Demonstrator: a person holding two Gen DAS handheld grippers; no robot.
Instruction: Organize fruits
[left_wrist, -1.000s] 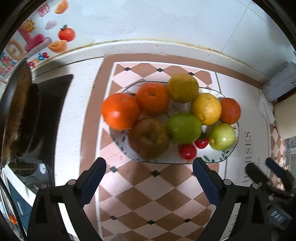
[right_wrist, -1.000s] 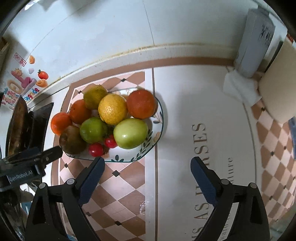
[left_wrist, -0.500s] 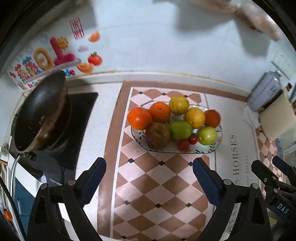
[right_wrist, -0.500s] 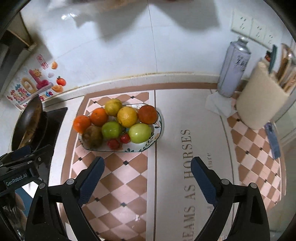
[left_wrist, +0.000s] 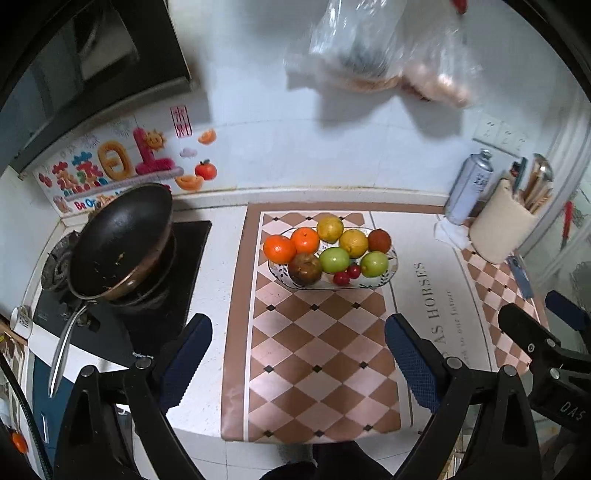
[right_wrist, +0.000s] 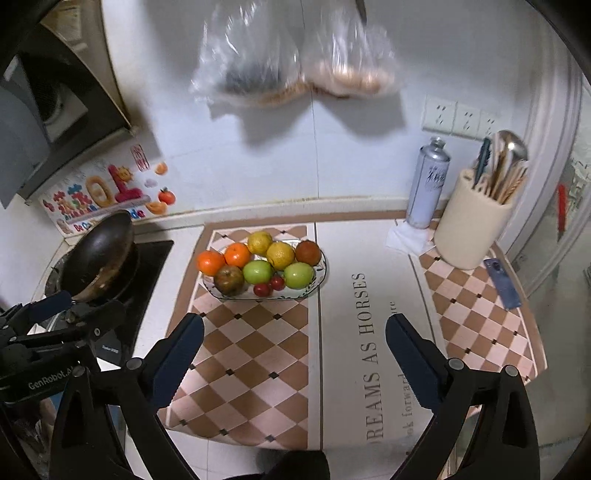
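Two claws hang above the counter, and both are spread wide with nothing between their pads. The left claw is over the near part of the checkered mat. The right claw is over the same mat where it meets the white strip with printed letters; its jaws have just been opening a little more. In the right wrist view the left claw appears at the left edge, near the stove; in the left wrist view the right claw appears at the right edge.

All fruits lie together in an oval glass dish on the far part of the mat, well apart from both claws. In the far row there are two oranges, two yellow citrus fruits and one darker reddish orange. In the near row there are a brown pear, two green apples and two small red tomatoes between them.

To the left, a dark wok stands tilted on the stove. To the far right there are a spray can and a cream utensil holder.
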